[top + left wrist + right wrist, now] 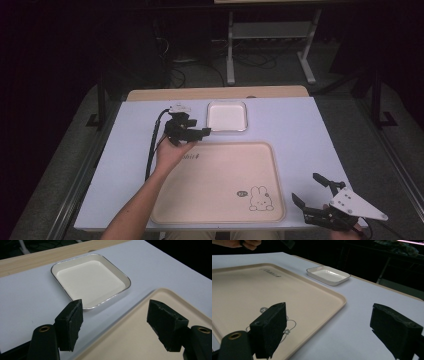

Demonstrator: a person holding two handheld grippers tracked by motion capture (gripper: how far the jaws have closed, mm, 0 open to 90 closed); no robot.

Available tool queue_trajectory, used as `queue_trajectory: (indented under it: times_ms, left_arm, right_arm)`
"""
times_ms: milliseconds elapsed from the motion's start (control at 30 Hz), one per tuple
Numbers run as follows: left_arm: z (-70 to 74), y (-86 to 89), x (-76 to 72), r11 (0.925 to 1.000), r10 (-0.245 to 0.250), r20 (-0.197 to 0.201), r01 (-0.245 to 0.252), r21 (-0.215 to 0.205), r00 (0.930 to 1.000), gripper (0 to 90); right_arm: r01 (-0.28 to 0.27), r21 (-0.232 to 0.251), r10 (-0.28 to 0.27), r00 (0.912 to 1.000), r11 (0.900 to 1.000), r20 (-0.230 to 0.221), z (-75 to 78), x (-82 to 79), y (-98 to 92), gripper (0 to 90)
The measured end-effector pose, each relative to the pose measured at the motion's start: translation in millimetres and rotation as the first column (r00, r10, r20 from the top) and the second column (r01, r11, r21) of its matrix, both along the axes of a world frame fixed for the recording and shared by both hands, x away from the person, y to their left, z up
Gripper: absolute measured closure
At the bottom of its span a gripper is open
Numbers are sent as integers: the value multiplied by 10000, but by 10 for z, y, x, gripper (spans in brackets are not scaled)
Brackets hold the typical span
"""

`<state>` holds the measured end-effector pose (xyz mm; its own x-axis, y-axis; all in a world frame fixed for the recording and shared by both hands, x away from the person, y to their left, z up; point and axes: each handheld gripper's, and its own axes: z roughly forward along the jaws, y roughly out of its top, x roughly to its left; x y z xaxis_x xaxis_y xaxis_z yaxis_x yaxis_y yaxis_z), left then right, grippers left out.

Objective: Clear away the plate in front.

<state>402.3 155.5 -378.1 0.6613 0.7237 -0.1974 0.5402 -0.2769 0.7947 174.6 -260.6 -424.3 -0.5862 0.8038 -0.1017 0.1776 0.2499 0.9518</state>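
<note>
Left gripper (192,131) poised at the near-left corner of a small square white dish (227,116), which lies flat on the white-covered table (300,130) just beyond the far edge of a large beige serving tray (215,185). The fingers (70,323) are spread wide and hold nothing; in the left gripper view the dish (91,281) lies ahead of them, its nearest corner close to the left finger. The dish is shallow, with a thin raised rim edged in a darker line. It is judged stiff, light, smooth and probably slippery, and possibly breakable if ceramic; the material cannot be told. The only purchase is the rim: one finger inside the wall, one outside, at the near corner or the middle of a side. A low approach angle is advisable, since the wall is short and the dish may slide on the smooth cover. Right gripper (312,200) waits at the near-right table edge, fingers (270,330) likewise spread and empty, beside the tray (287,297).
</note>
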Motion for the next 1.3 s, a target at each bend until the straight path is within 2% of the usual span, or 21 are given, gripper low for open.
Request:
queue_trajectory:
  times_ms: [200,333,433,500,633,733,767,833,900,1000,1033,1067,1100,1167,1300]
  left_arm:
    - [-31,-17,222,9981,511,-439,-525,-309,9977,297]
    - [-61,-32,359,9958,902,-719,-913,-112,9933,294]
    - [-67,-34,449,9941,1062,-897,-1078,-132,9903,291]
    - [-62,-57,504,9935,1138,-911,-1129,148,9893,295]
    - [-34,-126,626,9928,1165,-975,-1132,384,9884,300]
    - [-22,-179,721,9929,1105,-1192,-1043,565,9867,302]
    - [-23,-223,783,9909,1068,-1322,-946,953,9855,302]
    - [-29,-261,842,9871,1028,-1388,-838,1366,9850,308]
    - [-40,-286,895,9873,1025,-1518,-818,1364,9831,324]
    - [-97,-301,958,9892,1154,-1805,-965,1102,9768,354]
    - [-164,-299,988,9877,1406,-2044,-1231,959,9688,371]
    - [-164,-299,988,9877,1406,-2044,-1231,959,9688,372]
    - [-223,-305,1013,9830,1643,-2102,-1423,1159,9638,374]
    - [-247,-302,1026,9805,1754,-2092,-1516,1248,9620,380]
    - [-335,-264,1085,9754,2158,-2389,-1978,971,9468,451]
  right_arm:
    - [22,-10,-22,10000,10000,-21,-3,3,-1,129]
    - [55,-22,-55,10000,10000,-27,-5,7,-7,129]
    - [61,30,-61,10000,10000,-10,-4,4,-13,129]
    - [38,16,-38,10000,10000,-14,-5,6,-12,129]
    - [24,-16,-24,10000,10000,-7,-4,4,-8,129]
    - [4,-42,-4,10000,10000,-22,-4,6,-8,129]
    - [9,-36,-9,10000,10000,-15,-4,7,-8,129]
    - [57,-7,-57,10000,10000,-37,-3,12,-9,129]
    - [82,-5,-82,10000,10000,-16,-3,14,-14,129]
    - [82,-5,-82,10000,10000,-38,-5,17,-18,129]
    - [93,-23,-93,9999,10000,-44,-7,16,-20,129]
    - [93,-23,-93,9999,10000,-44,-7,16,-20,129]
    - [110,-8,-110,9999,9999,-49,-9,13,-24,129]
    - [114,-8,-114,9999,9999,-57,-9,11,-27,129]
    - [79,-30,-80,9999,10000,-86,-12,11,-26,129]
